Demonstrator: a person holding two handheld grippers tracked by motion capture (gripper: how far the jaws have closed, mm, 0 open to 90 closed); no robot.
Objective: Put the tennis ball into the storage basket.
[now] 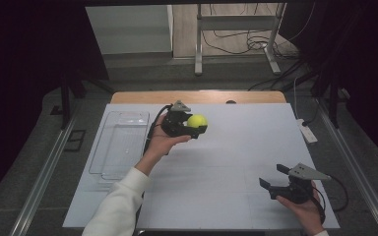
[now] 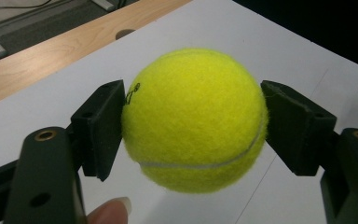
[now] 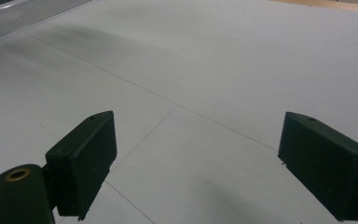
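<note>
A large white board [image 1: 226, 162] covers the table, with a strip of bare light wood [image 1: 197, 97] showing along its far edge and faint seam lines crossing the white surface. Beyond the table the floor is grey, a metal frame on legs [image 1: 236, 29] stands with loose cables around it, and dark curtains close off both sides of the room.

The left gripper [image 1: 189, 127] is held above the far middle of the board, and its two black jaws are clamped on a fuzzy yellow-green tennis ball [image 2: 195, 120], one pad pressed flat against each side (the ball's white seam curves along its lower half). The ball is off the surface, pinched at about its widest part.

To the left of that hand, a clear rectangular plastic tray [image 1: 120, 145] lies on the board's left edge, well apart from the ball. The right gripper [image 1: 273, 179] rests low near the board's near right corner, its jaws spread wide with nothing between them but the white board. A white power strip [image 1: 307, 132] lies on the floor just beside the table's right edge.
</note>
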